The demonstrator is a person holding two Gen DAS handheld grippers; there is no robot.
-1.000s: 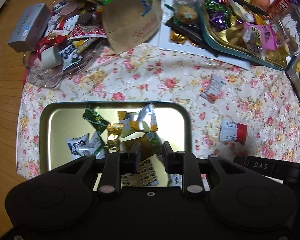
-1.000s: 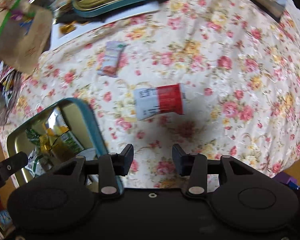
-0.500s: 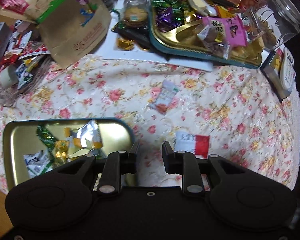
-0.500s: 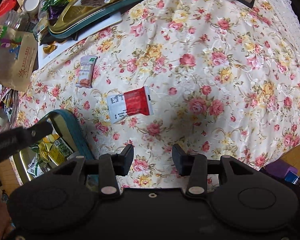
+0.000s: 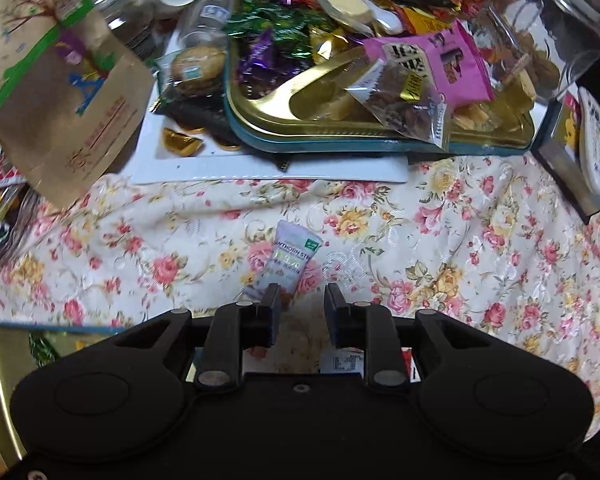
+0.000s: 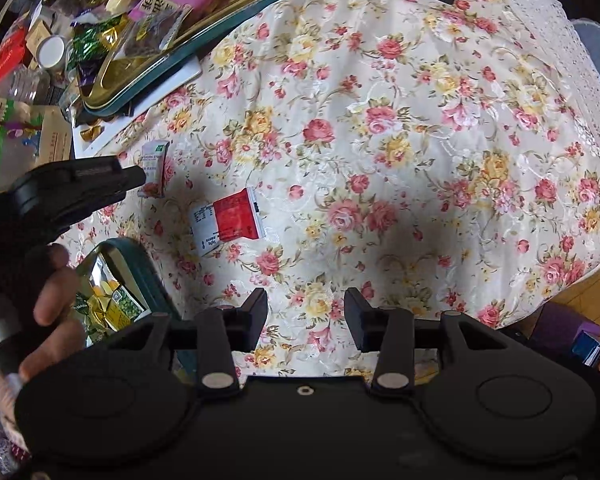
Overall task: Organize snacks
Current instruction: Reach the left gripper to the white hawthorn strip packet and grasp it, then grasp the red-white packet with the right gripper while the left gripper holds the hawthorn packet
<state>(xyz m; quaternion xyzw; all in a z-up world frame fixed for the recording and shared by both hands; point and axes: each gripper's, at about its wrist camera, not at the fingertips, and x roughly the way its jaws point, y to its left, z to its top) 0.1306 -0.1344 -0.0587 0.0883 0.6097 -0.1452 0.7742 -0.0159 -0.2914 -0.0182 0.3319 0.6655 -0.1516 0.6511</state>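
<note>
A pale hawthorn snack packet [image 5: 286,262] lies on the floral cloth just ahead of my left gripper [image 5: 299,300], which is open and empty. The packet also shows in the right wrist view [image 6: 155,168], with the left gripper [image 6: 138,178] reaching to it. A red and white packet [image 6: 230,222] lies on the cloth ahead of my right gripper [image 6: 305,308], which is open, empty and well short of it. A gold tray with a teal rim [image 6: 138,264] holds several snacks at the left; its corner shows in the left wrist view [image 5: 0,364].
A second gold tray [image 5: 300,128] heaped with sweets and a pink bag sits at the back on a white board [image 5: 260,168]. A brown paper bag [image 5: 60,92] leans at the left. A glass jar [image 5: 540,28] and a box [image 5: 576,152] stand at the right.
My left gripper has moved forward and right, away from the near tray, up to the hawthorn packet. My right gripper has drawn back and risen, so more of the table shows.
</note>
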